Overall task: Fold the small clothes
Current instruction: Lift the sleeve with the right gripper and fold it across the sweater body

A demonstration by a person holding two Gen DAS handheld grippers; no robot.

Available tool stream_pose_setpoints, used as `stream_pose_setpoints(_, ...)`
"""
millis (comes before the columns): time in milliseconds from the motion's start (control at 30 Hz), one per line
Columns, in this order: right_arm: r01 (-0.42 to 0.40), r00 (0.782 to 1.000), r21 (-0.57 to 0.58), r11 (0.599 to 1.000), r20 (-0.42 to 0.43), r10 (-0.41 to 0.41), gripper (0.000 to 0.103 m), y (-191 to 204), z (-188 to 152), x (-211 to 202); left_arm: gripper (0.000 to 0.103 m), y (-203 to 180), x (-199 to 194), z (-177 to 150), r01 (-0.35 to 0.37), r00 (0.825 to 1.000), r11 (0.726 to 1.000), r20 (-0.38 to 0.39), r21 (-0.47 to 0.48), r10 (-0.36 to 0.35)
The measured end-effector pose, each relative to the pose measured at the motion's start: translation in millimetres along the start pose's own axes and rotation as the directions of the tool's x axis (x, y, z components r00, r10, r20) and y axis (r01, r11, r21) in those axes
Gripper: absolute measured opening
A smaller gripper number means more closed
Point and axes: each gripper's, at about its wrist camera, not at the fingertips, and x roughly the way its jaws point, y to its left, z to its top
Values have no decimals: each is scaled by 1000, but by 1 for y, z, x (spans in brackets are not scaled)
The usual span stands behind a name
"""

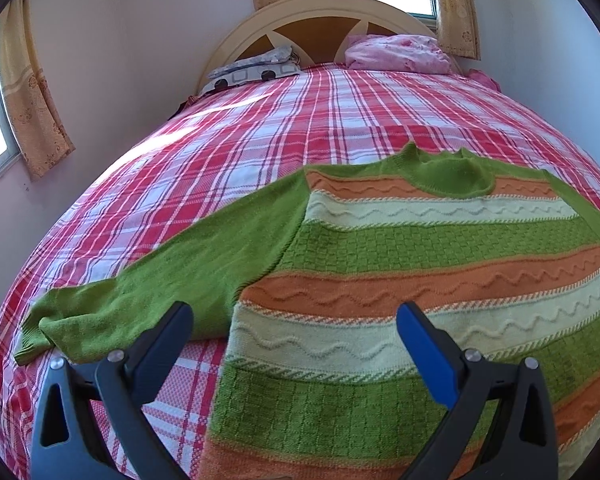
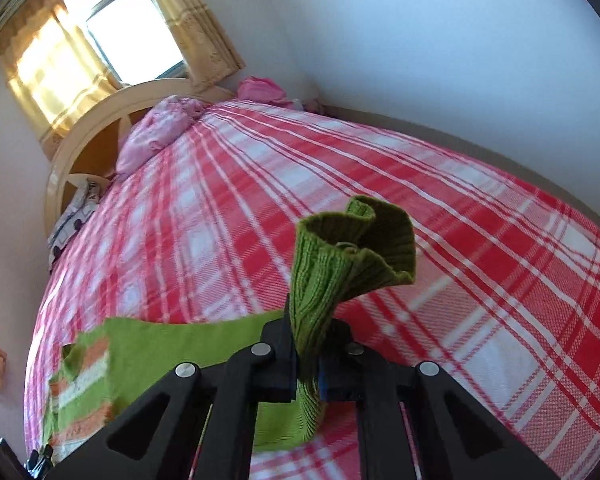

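A small knitted sweater with green, orange and cream stripes lies flat on the plaid bed, neck toward the headboard. Its green left sleeve stretches out to the left. My left gripper is open and empty, just above the sweater's lower left body. My right gripper is shut on the green ribbed cuff of the other sleeve and holds it lifted above the bed. The striped body shows at lower left in the right wrist view.
The bed has a red and white plaid cover. A pink bundle and a grey patterned pillow lie by the cream headboard. Walls stand close at both sides; curtained windows are behind.
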Motion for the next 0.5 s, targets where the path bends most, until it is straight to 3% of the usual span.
stream_pose_setpoints(200,-101,994,-110,989,37,106,6,79,13,-22,103,16,0,-3,-5,1000,1000,-1,-24,5)
stream_pose_setpoints(500,-224,969,-300,927,30,243,6,207,5,-35,103,30,-1,-10,-1,1000,999,-9,-36,1)
